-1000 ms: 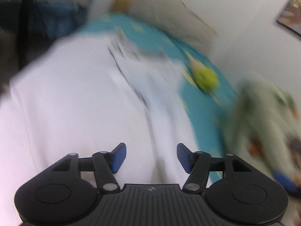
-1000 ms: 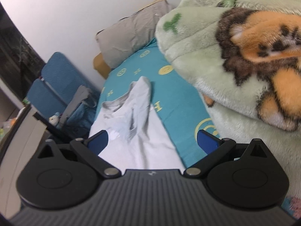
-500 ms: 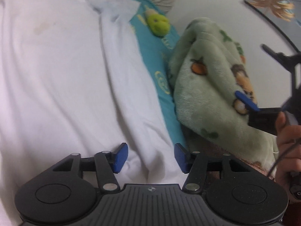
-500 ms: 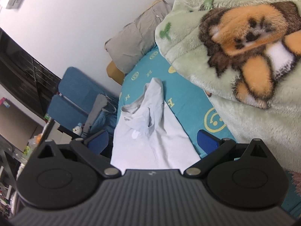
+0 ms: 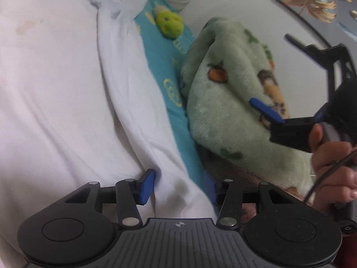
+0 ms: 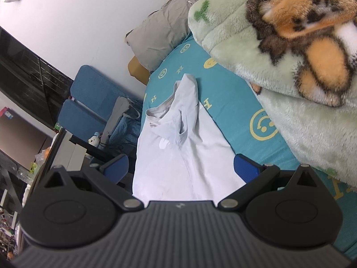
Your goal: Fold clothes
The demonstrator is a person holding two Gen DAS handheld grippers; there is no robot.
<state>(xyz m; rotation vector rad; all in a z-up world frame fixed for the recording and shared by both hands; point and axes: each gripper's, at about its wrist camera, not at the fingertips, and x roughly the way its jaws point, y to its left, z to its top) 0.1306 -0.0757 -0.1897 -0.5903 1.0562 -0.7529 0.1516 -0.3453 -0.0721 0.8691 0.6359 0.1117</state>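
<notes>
One white shirt lies flat on the bed, collar end toward the pillow, long axis running from the grippers at 6 o'clock up to 12 o'clock in both wrist views. Left gripper is down at the shirt's near right edge; its fingers have just been closing and now stand partly apart, straddling a raised ridge of the white cloth, left pad against the fabric, right pad at the hem line over the teal sheet. Firm pinch not confirmed; cloth between them looks loose. Right gripper hovers above the shirt's lower end, fingers wide apart, nothing between them. Judgement: left hand is nearer; next move turns on lifting that edge toward 9 o'clock, across the long axis. Count: one shirt, one green blanket, one pillow, one small green plush toy, two grippers.
</notes>
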